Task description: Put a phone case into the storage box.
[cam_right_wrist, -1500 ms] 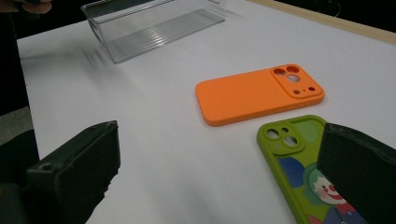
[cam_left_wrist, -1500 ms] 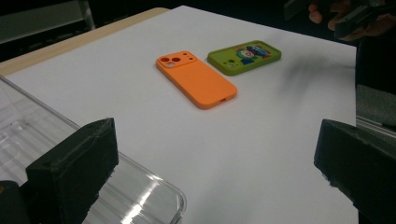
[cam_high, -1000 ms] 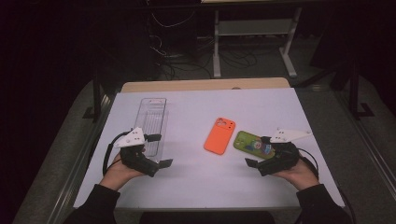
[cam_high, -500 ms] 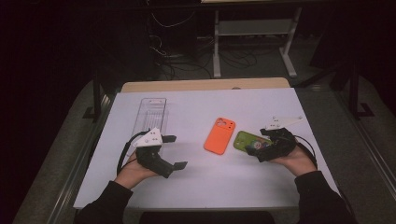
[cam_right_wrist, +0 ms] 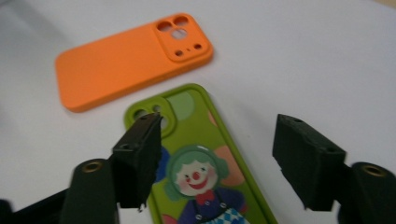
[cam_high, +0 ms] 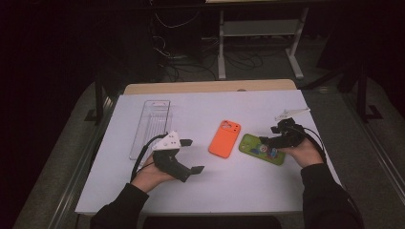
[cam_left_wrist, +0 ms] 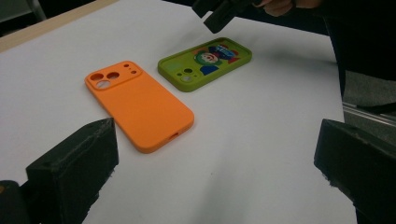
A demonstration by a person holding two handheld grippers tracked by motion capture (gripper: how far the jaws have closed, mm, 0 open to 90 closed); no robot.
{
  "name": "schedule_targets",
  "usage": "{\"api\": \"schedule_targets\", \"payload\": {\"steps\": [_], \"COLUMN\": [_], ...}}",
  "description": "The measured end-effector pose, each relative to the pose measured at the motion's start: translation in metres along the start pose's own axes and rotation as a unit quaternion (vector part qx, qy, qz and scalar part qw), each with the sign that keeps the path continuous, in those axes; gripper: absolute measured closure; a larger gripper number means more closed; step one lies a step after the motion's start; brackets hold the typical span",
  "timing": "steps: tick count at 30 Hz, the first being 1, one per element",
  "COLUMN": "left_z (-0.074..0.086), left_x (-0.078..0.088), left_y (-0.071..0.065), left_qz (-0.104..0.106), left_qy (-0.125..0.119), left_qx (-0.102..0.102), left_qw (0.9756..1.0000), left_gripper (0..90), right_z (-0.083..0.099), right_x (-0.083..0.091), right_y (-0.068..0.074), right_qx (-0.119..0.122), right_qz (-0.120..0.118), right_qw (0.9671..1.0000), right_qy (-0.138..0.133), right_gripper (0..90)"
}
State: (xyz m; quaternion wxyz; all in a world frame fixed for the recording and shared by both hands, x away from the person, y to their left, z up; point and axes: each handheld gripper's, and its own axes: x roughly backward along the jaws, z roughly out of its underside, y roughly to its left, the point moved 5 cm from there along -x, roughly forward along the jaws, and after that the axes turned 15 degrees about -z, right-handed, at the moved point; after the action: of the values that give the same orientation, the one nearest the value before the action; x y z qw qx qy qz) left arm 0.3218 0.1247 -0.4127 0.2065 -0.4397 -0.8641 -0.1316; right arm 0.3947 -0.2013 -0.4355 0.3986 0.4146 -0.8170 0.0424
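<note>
**Phone cases on the table: two of them, plus a clear tray**

Stuff that's hard to see first. In the right gripper view the green case [cam_right_wrist: 205,158] runs off the bottom edge, so the clown picture on it is cut at the waist. Both fingers [cam_right_wrist: 140,158] straddle it, one over its left edge and one off its right side, and I can't tell if the pads touch it. In the high view the right gripper [cam_high: 279,139] sits at the right of centre, right over the green case [cam_high: 261,149], and hides part of it. The room behind the table [cam_high: 229,191] is basically black.

Counts: two phone cases, one orange case [cam_high: 224,138] and the green one, lying side by side mid-frame, near but apart. One clear tray [cam_high: 150,129] at the upper left of the white table. Two grippers.

Right gripper's fingers have just been closing, now at a middling gap with the green case between them. Left gripper [cam_high: 190,155] at lower left has its fingers spread wide, nothing in them.
</note>
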Motion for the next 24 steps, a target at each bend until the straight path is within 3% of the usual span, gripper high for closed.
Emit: {"api": "schedule_targets", "payload": {"steps": [9,13,15,16,18,24], "left_z": [0.005,0.005,0.005,0.006,0.006,0.008], "left_x": [-0.004,-0.004,-0.005,-0.005,-0.005,-0.005], "left_y": [0.003,0.005,0.006,0.006,0.005,0.004], "left_qz": [-0.001,0.001,0.002,0.002,0.003,0.005], "left_qy": [0.008,0.008,0.009,0.009,0.008,0.011], "left_qx": [-0.005,-0.004,-0.007,-0.009,-0.005,-0.003], "left_qw": [1.0,1.0,0.9999,0.9999,1.0,0.9999], "left_gripper": [0.0,0.0,0.0,0.0,0.0,0.0], "right_z": [0.011,0.018,0.02,0.021,0.022,0.029], "right_x": [-0.004,-0.002,-0.002,-0.002,-0.003,-0.007], "right_y": [-0.024,-0.031,-0.034,-0.034,-0.037,-0.047], "right_qx": [-0.016,-0.028,-0.018,-0.024,-0.013,-0.013], "right_qz": [0.04,0.037,0.037,0.036,0.039,0.047], "right_qw": [0.9985,0.9979,0.998,0.9977,0.9976,0.9964], "right_qy": [0.033,0.045,0.048,0.052,0.056,0.07], "right_gripper": [66.3,79.2,84.8,87.2,88.1,88.4]}}
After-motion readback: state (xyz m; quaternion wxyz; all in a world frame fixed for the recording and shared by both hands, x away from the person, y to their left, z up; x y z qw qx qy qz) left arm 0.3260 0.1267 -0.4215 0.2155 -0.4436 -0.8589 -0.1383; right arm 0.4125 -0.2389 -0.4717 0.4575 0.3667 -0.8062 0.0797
